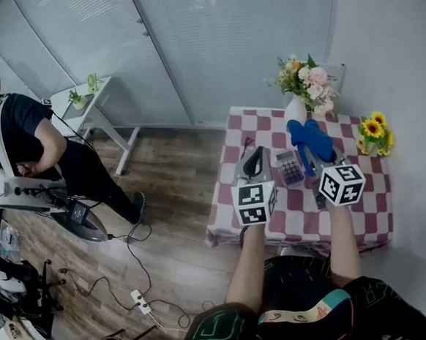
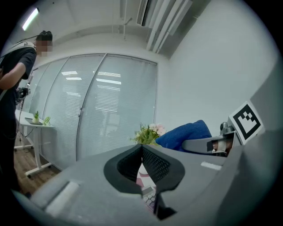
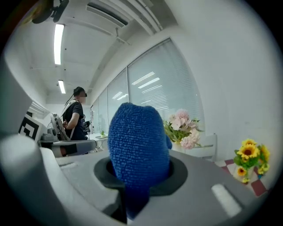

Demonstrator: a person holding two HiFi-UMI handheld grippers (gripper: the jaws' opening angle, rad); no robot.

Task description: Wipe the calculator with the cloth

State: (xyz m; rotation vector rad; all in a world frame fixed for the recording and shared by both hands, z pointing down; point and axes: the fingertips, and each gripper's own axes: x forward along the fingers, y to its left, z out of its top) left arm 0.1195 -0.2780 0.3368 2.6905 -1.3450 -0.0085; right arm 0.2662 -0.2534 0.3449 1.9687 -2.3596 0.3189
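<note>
- Blue, knitted-looking cloth (image 1: 309,137) stands up from the right gripper (image 1: 318,157), whose jaws are clamped on its lower end. In the right gripper view the cloth (image 3: 138,145) fills the space between the jaws and rises in a rounded hump above them.
- The right gripper (image 3: 137,178) is held above the far right part of the worktop (image 1: 304,213), with its marker cube towards the person.
- The left gripper (image 1: 254,156) is held beside it, over the left half of the worktop and pointing the same way. Both bare forearms reach forward from the person's lap.
- In the left gripper view the left gripper (image 2: 142,152) has its jaws brought together, the dark pads meeting with nothing between them.
- The calculator (image 1: 290,168) lies flat on the red-and-white checked worktop, between the two grippers. It is a small grey body with rows of dark keys, and its display end faces away from the person. A few of its keys (image 2: 148,199) show through the gap under the left gripper's pads.
- The cloth hangs just beside the calculator on its right, and I cannot tell whether they touch.
</note>
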